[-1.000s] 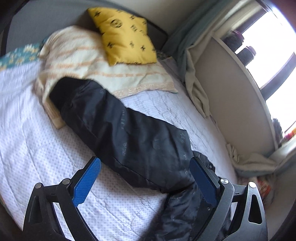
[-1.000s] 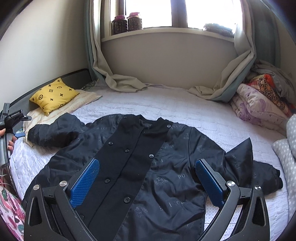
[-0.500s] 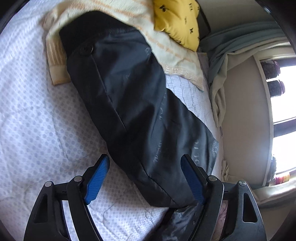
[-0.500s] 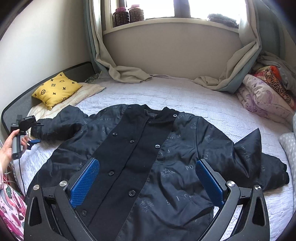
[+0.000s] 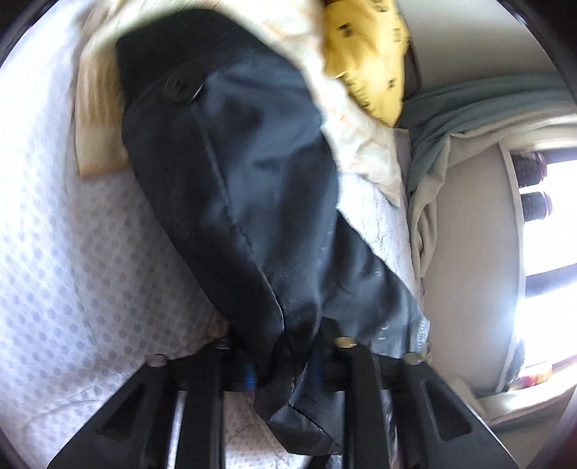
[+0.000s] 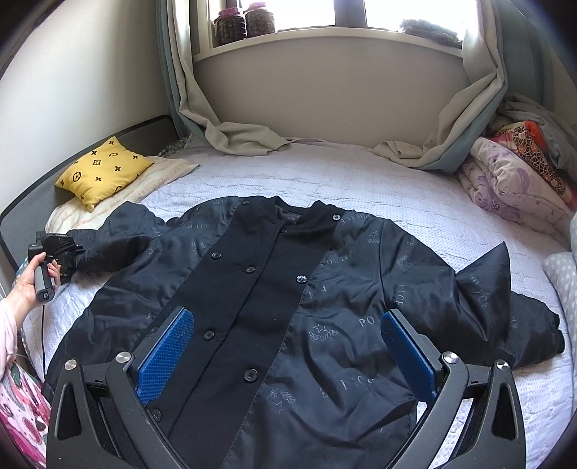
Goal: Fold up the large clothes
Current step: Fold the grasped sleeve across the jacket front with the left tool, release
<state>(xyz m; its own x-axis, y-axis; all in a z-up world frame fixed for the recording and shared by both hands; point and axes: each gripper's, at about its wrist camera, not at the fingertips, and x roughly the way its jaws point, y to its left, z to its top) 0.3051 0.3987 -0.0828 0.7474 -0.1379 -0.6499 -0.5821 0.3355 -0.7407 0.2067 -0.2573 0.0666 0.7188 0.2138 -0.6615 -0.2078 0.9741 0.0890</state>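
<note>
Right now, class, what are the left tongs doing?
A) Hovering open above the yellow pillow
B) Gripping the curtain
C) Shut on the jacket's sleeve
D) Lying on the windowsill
C: in the left wrist view the left tongs are closed with the black jacket sleeve bunched between their blue pads.

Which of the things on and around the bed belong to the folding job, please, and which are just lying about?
Part of the job:
- black jacket, spread out on the bed
- its sleeve, pinched in the left gripper
- right gripper, open above the jacket

Just lying about:
- yellow cushion
- curtains
- pile of bedding
- jars on the windowsill
</note>
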